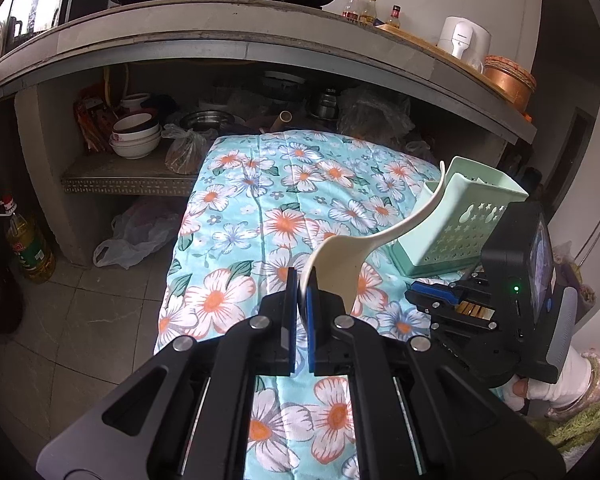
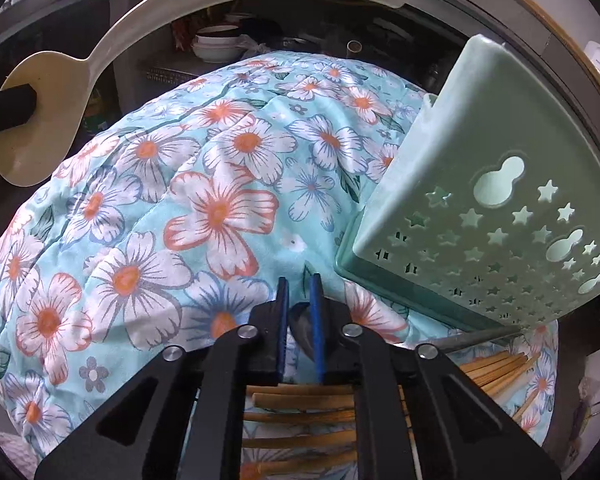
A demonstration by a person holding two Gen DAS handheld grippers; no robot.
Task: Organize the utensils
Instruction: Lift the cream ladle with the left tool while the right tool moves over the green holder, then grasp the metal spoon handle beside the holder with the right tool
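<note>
My left gripper [image 1: 302, 280] is shut on the bowl of a cream plastic rice spoon [image 1: 340, 264], held above the floral cloth [image 1: 260, 200]; its handle curves up toward a mint-green utensil holder [image 1: 456, 224] standing at the right. The spoon also shows in the right wrist view [image 2: 44, 124], with the holder [image 2: 480, 208] close at the right. My right gripper [image 2: 300, 292] is nearly shut on a dark handle of a utensil [image 2: 302, 328], low over the cloth [image 2: 180, 200] beside the holder's base. Bamboo chopsticks [image 2: 300, 404] lie under it.
A concrete counter [image 1: 260, 36] with pots, bottles and a white kettle [image 1: 464, 36] runs behind. A shelf below holds bowls [image 1: 136, 136] and bags. An oil bottle [image 1: 28, 248] stands on the tiled floor at left.
</note>
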